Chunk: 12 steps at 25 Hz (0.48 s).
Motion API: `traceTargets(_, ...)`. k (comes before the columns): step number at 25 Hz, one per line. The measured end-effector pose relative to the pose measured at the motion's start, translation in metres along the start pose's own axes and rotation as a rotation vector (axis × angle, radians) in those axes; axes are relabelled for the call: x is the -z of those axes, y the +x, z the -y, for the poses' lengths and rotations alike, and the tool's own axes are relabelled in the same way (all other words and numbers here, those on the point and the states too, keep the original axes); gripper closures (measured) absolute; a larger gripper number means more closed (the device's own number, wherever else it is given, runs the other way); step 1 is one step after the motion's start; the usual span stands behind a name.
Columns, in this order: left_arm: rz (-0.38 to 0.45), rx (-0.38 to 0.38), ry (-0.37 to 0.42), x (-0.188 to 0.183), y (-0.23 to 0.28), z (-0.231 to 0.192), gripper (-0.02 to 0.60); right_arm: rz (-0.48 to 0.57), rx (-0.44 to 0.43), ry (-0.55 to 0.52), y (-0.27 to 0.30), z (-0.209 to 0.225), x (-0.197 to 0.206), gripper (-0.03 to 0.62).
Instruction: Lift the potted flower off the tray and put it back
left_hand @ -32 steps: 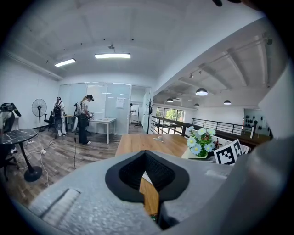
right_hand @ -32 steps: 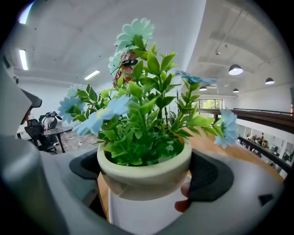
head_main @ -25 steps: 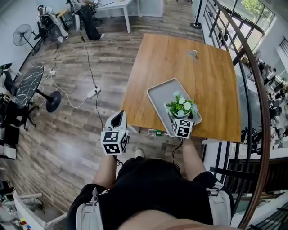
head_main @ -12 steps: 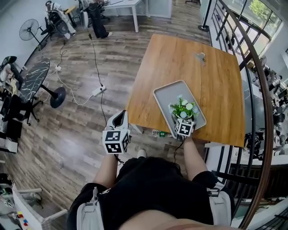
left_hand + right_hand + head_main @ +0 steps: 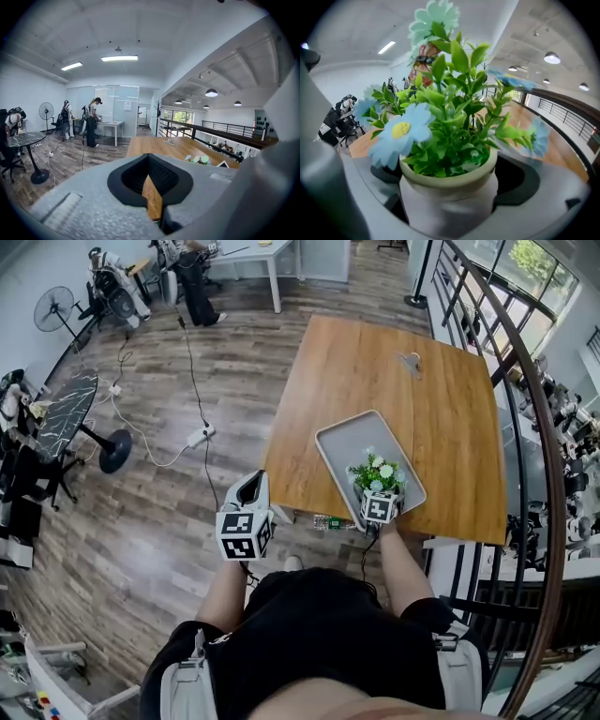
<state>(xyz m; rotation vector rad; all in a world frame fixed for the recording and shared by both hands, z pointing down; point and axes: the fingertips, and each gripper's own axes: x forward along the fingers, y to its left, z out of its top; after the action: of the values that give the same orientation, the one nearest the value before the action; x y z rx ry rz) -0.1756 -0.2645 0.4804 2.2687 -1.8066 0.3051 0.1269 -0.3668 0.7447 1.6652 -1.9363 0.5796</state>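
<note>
The potted flower (image 5: 377, 474), a pale pot with green leaves and light blue blossoms, stands upright over the near right corner of the grey tray (image 5: 345, 439) on the wooden table (image 5: 375, 352). My right gripper (image 5: 378, 491) is shut on the pot (image 5: 449, 192), which fills the right gripper view. Whether the pot's base touches the tray is hidden. My left gripper (image 5: 249, 483) hangs shut and empty off the table's near left corner, above the floor; through its jaws (image 5: 151, 199) a sliver of the tabletop shows.
A small grey object (image 5: 406, 359) lies at the table's far side. A dark railing (image 5: 536, 427) runs along the right. A cable and power strip (image 5: 196, 435) lie on the wood floor at left, near a round dark table (image 5: 61, 413) and a fan (image 5: 51, 310).
The head view has shifted a little. The right gripper still holds the pot at the tray's near right corner. The left gripper has stayed in place.
</note>
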Motion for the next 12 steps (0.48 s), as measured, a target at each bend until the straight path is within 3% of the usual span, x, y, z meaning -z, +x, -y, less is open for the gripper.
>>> traceTargets(7,-0.004,0.076,0.011,-0.002,0.015,0.021,0.569,0.085,0.009,-0.019,-0.041,-0.004,-0.019,0.014)
traceTargets(12,-0.009,0.184,0.035,-0.005,0.034,0.054,0.569,0.241,-0.030,0.006,-0.104,-0.011,-0.058,0.016)
